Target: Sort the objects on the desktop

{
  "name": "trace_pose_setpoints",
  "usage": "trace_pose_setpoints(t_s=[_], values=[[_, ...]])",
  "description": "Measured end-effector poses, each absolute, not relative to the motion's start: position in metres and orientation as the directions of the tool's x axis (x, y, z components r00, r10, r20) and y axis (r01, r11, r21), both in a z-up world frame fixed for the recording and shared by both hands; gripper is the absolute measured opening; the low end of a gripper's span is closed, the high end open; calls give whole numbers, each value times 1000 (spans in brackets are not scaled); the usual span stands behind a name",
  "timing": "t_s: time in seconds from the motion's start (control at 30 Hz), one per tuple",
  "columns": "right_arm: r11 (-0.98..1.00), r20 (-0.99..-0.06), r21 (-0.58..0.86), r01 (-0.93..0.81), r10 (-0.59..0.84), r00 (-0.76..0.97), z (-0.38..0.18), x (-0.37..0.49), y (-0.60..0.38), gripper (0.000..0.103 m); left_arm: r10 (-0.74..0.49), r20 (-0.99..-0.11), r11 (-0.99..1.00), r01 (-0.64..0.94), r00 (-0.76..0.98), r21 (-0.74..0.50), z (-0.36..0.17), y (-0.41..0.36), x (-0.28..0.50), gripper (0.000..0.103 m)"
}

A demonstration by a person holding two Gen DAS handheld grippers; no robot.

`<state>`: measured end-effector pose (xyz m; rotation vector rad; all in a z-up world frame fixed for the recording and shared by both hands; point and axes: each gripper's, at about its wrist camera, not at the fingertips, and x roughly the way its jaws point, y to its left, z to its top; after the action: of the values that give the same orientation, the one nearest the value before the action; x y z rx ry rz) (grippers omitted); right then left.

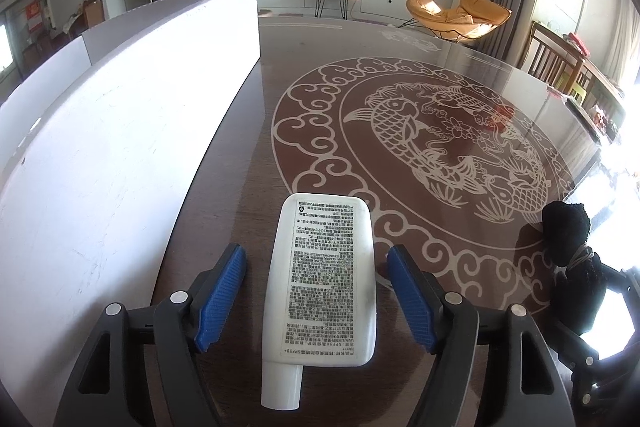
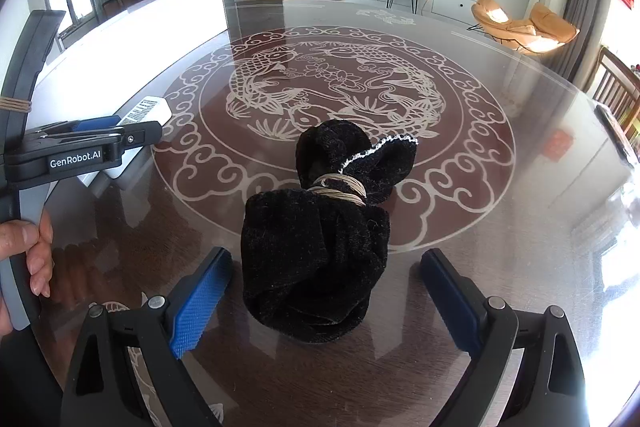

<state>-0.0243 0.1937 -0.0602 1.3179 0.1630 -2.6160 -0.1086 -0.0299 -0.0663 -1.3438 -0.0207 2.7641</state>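
A dark glass-topped table point(image 1: 248, 163) with a pale fish pattern carries everything. A white board point(image 1: 120, 131) stands along its left edge. Near it lies a white tube point(image 1: 324, 275), untouched between the spread jaws of the left hand-held gripper point(image 1: 316, 299). Toward the right edge, a tied black velvet pouch point(image 2: 320, 251) lies loose between the wide-open right hand-held gripper point(image 2: 326, 291).
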Motion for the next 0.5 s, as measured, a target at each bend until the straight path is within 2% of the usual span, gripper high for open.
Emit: trace_pose_setpoints(t_s=[0.5], values=[[-972, -804, -5, 233, -135, -579, -60, -24, 194, 96, 59, -788, -998, -61, -613, -28, -68, -29, -106, 74]])
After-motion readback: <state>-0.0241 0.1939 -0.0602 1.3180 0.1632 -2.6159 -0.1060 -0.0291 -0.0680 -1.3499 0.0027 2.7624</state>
